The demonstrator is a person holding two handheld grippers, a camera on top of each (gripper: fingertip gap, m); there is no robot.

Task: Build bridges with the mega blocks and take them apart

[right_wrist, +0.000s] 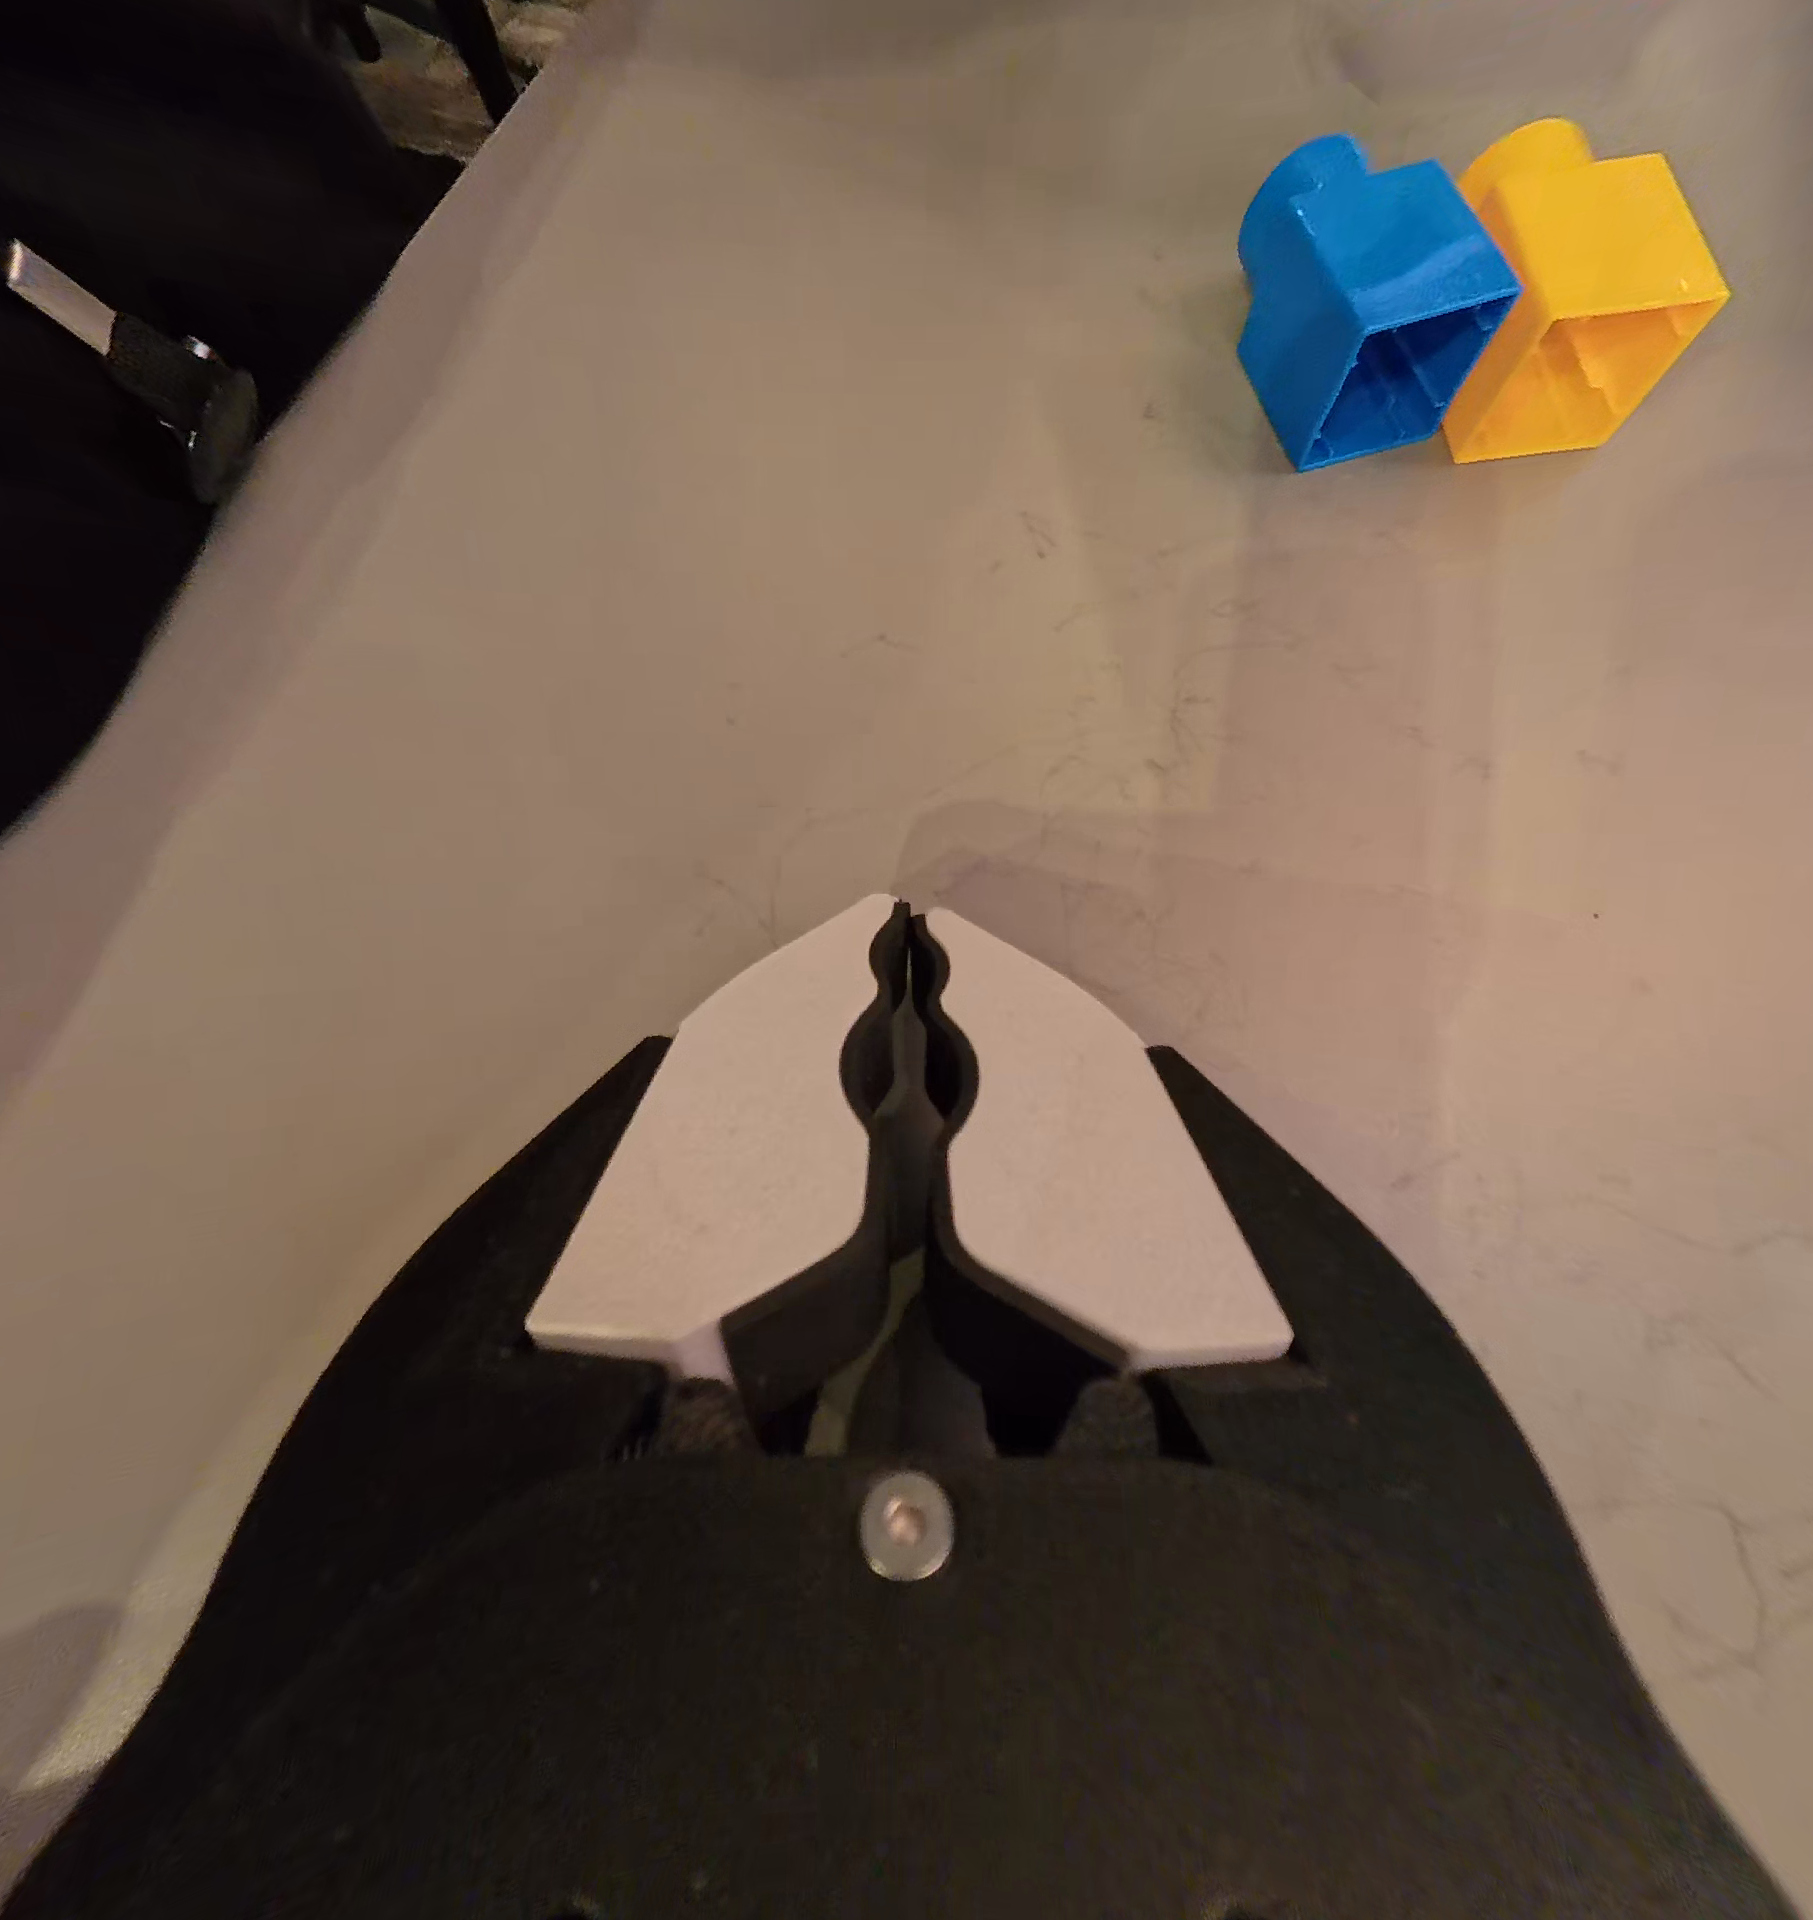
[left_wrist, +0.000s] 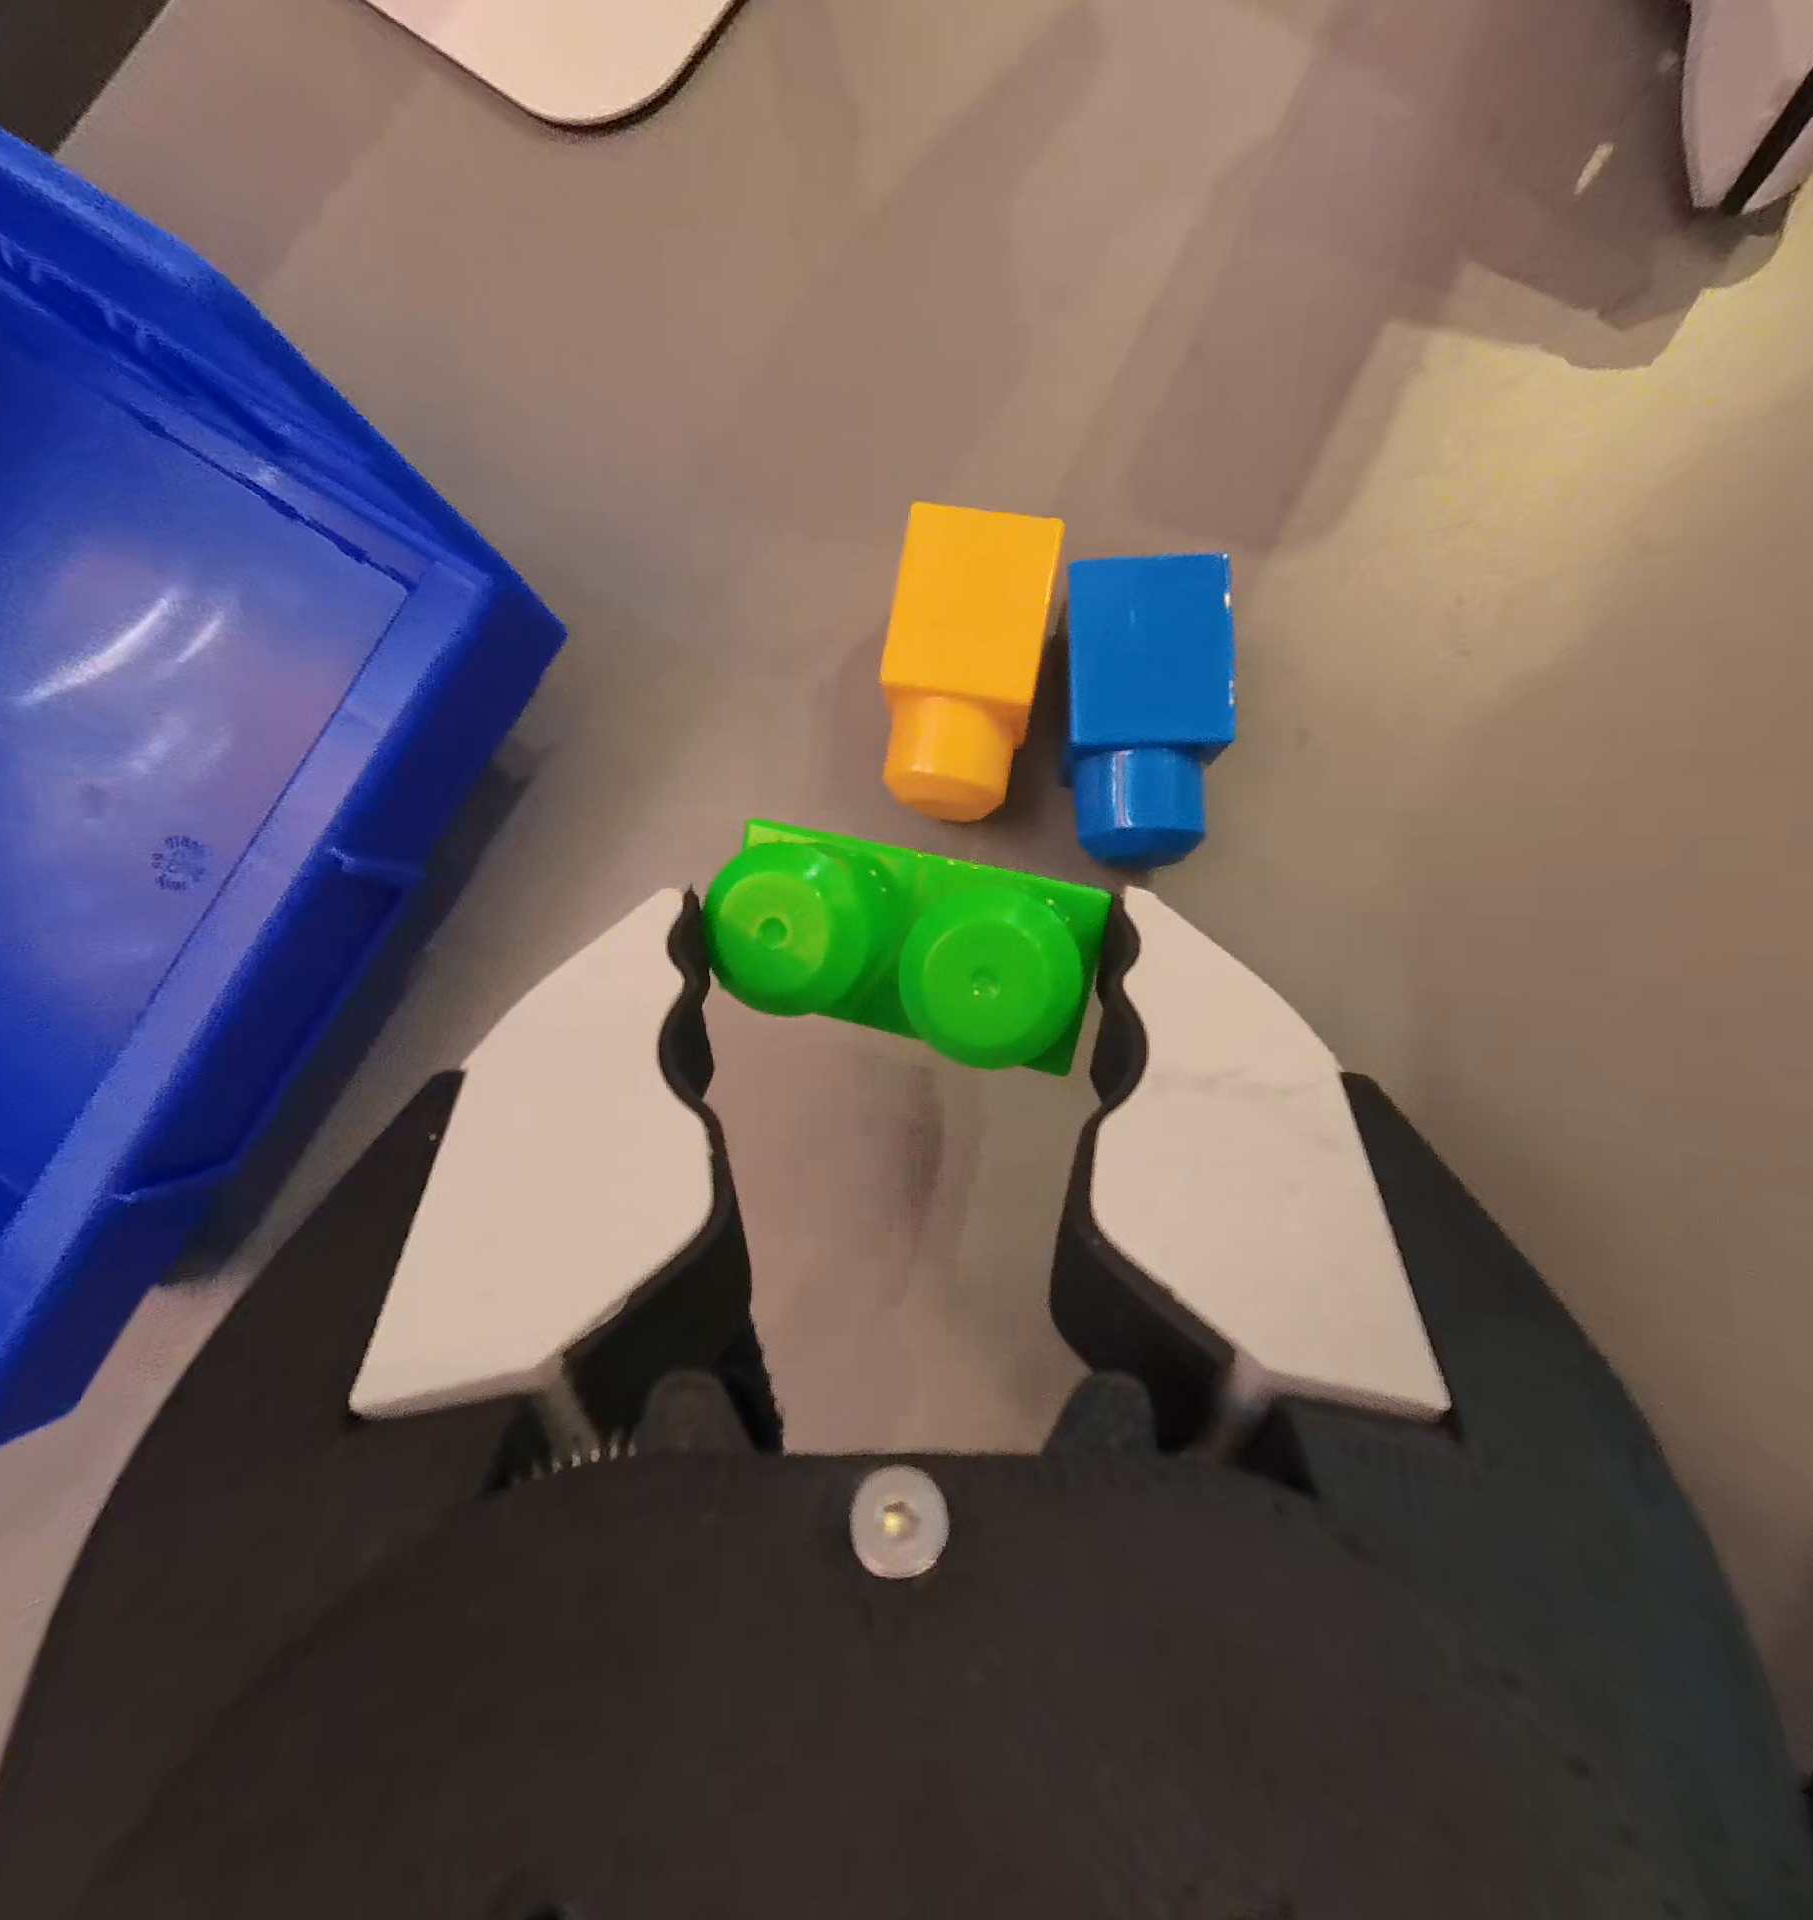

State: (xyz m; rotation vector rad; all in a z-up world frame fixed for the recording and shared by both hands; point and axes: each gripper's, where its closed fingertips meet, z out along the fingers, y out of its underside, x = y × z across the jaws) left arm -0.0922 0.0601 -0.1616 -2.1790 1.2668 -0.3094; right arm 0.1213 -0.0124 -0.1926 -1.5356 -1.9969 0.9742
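Note:
In the left wrist view my left gripper [left_wrist: 902, 914] is shut on a green two-stud block [left_wrist: 902, 956], gripped end to end, studs facing the camera, slightly skewed. The left pad [left_wrist: 686, 956] touches one end and the right pad [left_wrist: 1118, 956] the other. Just beyond it a yellow one-stud block [left_wrist: 969, 634] and a blue one-stud block [left_wrist: 1151, 675] lie on their sides, side by side on the grey table [left_wrist: 1401, 935]. In the right wrist view my right gripper [right_wrist: 907, 914] is shut with nothing between its pads, low over the table. The blue block [right_wrist: 1369, 312] and the yellow block [right_wrist: 1588, 312] lie far to its upper right.
A large blue plastic bin [left_wrist: 445, 665] stands at the left, close to my left gripper. A white rounded object [left_wrist: 590, 52] lies at the far edge and another white object [left_wrist: 1764, 104] at the top right. The table's edge and a dark area [right_wrist: 102, 416] run along the right wrist view's left. Some 25 centimetres of space lies between my two pairs of fingers.

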